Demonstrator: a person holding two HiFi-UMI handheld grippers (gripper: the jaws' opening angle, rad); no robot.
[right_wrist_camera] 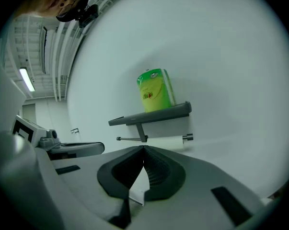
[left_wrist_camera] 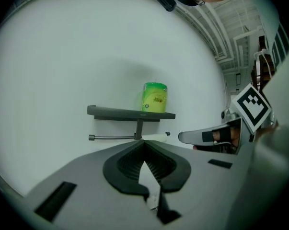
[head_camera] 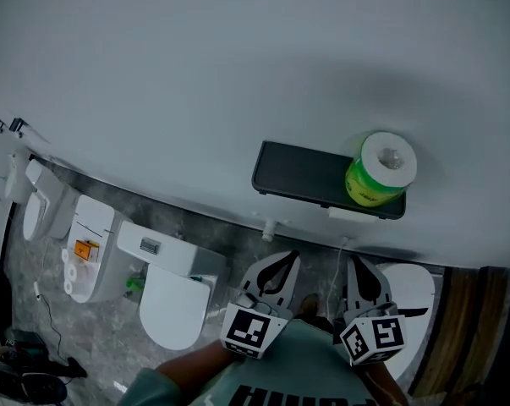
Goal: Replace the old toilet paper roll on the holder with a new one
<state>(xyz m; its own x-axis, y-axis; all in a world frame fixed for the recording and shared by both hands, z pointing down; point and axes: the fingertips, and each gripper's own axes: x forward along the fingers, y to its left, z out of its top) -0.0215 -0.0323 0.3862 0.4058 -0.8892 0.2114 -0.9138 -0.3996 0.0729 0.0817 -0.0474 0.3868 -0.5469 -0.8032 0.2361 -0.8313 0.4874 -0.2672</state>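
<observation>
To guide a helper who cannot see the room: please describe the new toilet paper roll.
A dark shelf hangs on the pale wall. The new roll stands upright near its right end. Only it wears a bright green wrapper; the thin roll on the bar below is bare white.

Left gripper (head_camera: 290, 260) and right gripper (head_camera: 354, 262) are held side by side, near but apart, both pointing forward and slightly down, each with jaws pressed together on nothing, the left forearm seemingly in a teal sleeve (head_camera: 183, 377)
</observation>
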